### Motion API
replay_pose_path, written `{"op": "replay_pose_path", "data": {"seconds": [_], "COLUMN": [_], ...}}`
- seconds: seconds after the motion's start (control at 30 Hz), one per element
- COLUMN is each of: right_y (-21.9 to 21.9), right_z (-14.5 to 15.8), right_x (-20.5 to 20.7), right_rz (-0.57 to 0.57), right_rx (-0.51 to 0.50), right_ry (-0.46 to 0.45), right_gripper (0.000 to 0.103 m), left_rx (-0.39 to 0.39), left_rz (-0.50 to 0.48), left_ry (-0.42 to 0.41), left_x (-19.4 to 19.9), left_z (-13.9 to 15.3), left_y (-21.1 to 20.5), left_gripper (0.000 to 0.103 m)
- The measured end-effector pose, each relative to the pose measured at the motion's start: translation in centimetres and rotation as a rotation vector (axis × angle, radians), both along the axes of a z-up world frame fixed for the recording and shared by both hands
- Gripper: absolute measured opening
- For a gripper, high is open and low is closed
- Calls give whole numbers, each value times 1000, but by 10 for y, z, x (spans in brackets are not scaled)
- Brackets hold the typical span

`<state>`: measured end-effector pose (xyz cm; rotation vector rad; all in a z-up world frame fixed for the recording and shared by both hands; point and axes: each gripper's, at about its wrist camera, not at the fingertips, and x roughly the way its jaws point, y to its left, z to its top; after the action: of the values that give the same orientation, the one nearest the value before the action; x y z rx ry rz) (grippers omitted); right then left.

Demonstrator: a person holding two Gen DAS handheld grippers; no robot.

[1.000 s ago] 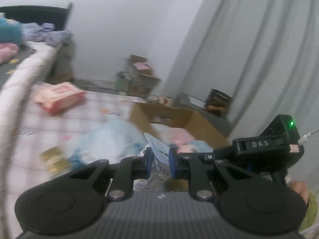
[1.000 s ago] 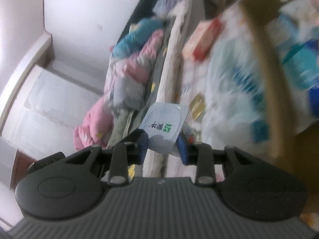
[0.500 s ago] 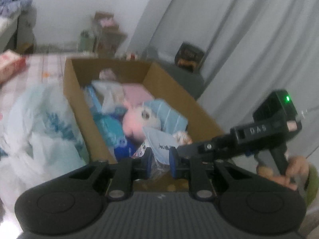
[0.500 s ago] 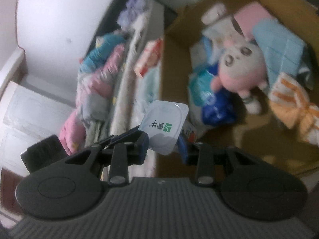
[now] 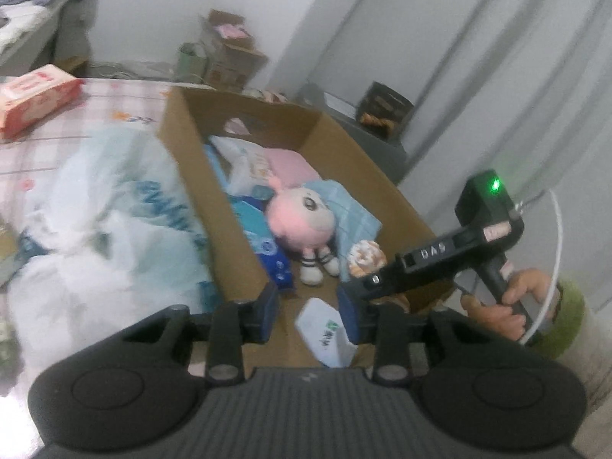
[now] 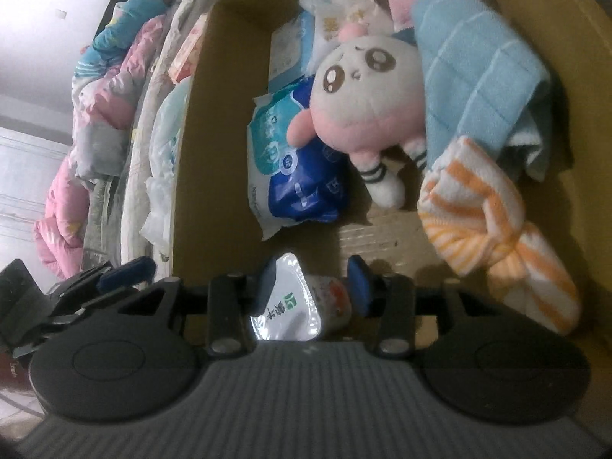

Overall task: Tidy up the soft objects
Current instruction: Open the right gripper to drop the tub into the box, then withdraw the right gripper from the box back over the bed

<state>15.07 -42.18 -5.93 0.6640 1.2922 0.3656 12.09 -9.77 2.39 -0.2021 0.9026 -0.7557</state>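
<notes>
The white packet (image 5: 327,334) lies loose between the spread pads of my left gripper (image 5: 308,311), over the bare near corner of the cardboard box (image 5: 183,153); both my jaws have just been opening, I judge to drop it in there. My right gripper (image 6: 313,288), jaws parted, has the packet against one pad only. The plush doll (image 6: 363,111), blue wipes pack (image 6: 302,187) and striped cloth (image 6: 493,225) crowd the far end, so only this strip is free.
</notes>
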Motion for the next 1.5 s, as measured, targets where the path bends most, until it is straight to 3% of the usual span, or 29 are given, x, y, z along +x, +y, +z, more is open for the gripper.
{"op": "replay_pose_path", "data": {"seconds": [0.1,0.27,0.5,0.63,0.77,0.9,1.03,1.2,1.37,1.5], "right_y": [9,30,40,37,38,48,86,146,225,287], "right_z": [-9,-24,-31,-18,22,63,101,139,141,122], "right_x": [1,3,-2,-7,-13,-19,-14,9,52,91], "right_rz": [16,30,-61,-102,-123,-115,-11,165,358,489], "right_rx": [15,68,139,146,-39,-79,-134,-154,-158,-181], "right_ry": [38,93,118,75,-79,-193,-310,-419,-415,-366], "right_gripper": [42,41,43,43,52,58,65,78,79,80], "left_rx": [7,6,46,78,145,212,283,375,412,462], "left_rz": [51,157,292,365,427,467,484,480,480,478], "left_ry": [-21,-28,-50,-48,-77,-104,-124,-135,-111,-114], "left_x": [-5,-14,-30,-37,-46,-48,-44,-34,-16,0], "left_z": [5,5,2,-3,-8,-14,-23,-41,-59,-67], "left_y": [18,58,106,129,146,156,160,157,159,159], "left_gripper": [45,45,52,55,58,60,68,68,70,88]}}
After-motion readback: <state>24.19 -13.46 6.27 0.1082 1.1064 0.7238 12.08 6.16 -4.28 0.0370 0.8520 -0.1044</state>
